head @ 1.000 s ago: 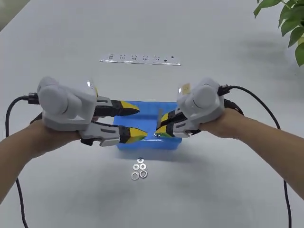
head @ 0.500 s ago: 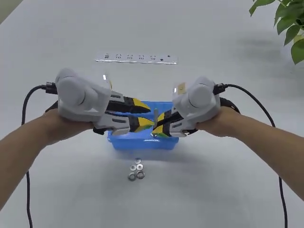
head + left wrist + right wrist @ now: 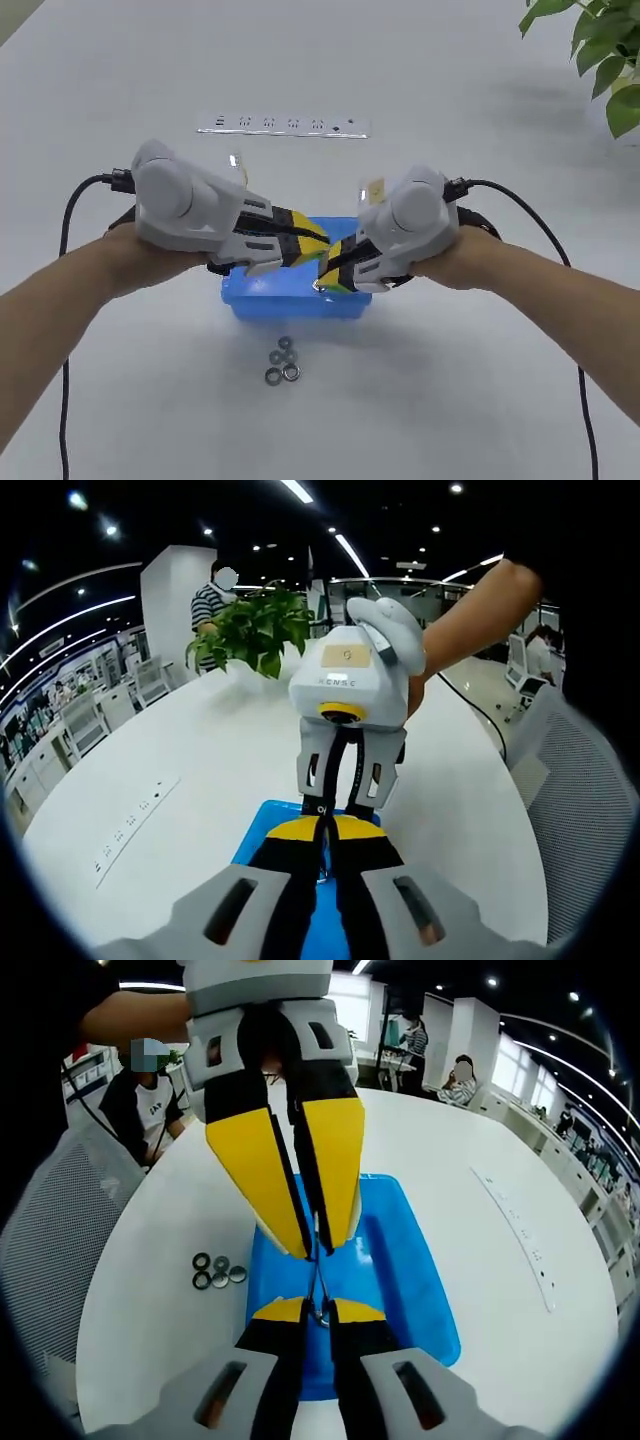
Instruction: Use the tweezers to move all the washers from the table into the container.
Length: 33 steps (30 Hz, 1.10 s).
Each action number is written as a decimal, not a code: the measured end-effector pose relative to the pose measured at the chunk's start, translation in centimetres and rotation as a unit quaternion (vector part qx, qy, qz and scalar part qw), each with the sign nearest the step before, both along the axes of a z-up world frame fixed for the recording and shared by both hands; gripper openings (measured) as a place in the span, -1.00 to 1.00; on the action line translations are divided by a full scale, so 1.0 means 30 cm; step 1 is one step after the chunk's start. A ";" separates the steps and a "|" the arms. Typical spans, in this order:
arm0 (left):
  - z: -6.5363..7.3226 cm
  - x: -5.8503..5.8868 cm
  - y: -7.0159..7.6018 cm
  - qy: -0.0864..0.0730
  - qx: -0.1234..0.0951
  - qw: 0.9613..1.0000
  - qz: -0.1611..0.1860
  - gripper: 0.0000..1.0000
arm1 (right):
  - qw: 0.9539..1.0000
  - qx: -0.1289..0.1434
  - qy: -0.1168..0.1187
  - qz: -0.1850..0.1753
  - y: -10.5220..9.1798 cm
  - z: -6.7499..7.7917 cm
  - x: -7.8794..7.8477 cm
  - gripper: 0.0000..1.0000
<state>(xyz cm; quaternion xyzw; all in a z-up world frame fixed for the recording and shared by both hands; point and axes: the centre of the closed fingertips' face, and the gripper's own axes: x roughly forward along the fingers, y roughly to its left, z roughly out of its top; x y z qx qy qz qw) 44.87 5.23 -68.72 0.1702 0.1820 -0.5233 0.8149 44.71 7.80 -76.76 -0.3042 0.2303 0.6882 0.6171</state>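
- Lying on the table point(image 3: 450, 400) just outside the near wall of the container point(image 3: 250, 298), the washers point(image 3: 282, 362) form one tight cluster, touching one another.
- Container: a blue, open-topped rectangular tray standing flat on the table, with the washers close by but clear of its wall.
- Tweezers point(image 3: 317, 1282): a slim metal pair held in the air above the container's open interior, running from one gripper's tips to the other's.
- Right gripper point(image 3: 318, 1312): positioned over the container's right half, with its yellow-tipped jaws drawn together and clamped on one end of the tweezers.
- Left gripper point(image 3: 324, 832): positioned over the container's left half, facing the right gripper nose to nose. Its jaws converge to a narrow line and pinch the other end of the tweezers.
- Each gripper is held in one of the person's hands, which sit to either side of the container. A black cable point(image 3: 530, 225) trails from the right gripper.
- Power strip point(image 3: 283, 125): lies flat on the table beyond the container's far wall, well apart from it.
- Plant point(image 3: 600, 45): green leaves far beyond the container, to its right.
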 end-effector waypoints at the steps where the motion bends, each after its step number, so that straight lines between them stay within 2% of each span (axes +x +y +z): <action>1: 0.000 -0.001 0.000 0.000 0.000 1.000 -0.001 -0.86 | 1.000 -0.001 -0.001 0.000 0.000 0.000 0.001 -0.81; 7: 0.009 0.000 0.000 -0.003 -0.001 1.000 -0.003 -0.88 | 1.000 0.000 -0.010 0.002 -0.001 0.010 0.007 -0.78; 14: 0.026 0.006 0.001 0.001 -0.007 1.000 0.001 -0.89 | 1.000 0.001 -0.012 0.004 -0.004 0.029 0.004 -0.76; 28: 0.079 -0.015 0.014 -0.001 -0.015 1.000 0.016 -0.90 | 1.000 0.020 -0.015 -0.005 -0.004 0.106 -0.023 -0.61; 33: 0.100 -0.024 0.032 -0.003 -0.015 1.000 0.021 -0.90 | 0.999 0.029 -0.016 -0.020 -0.019 0.142 -0.026 -0.53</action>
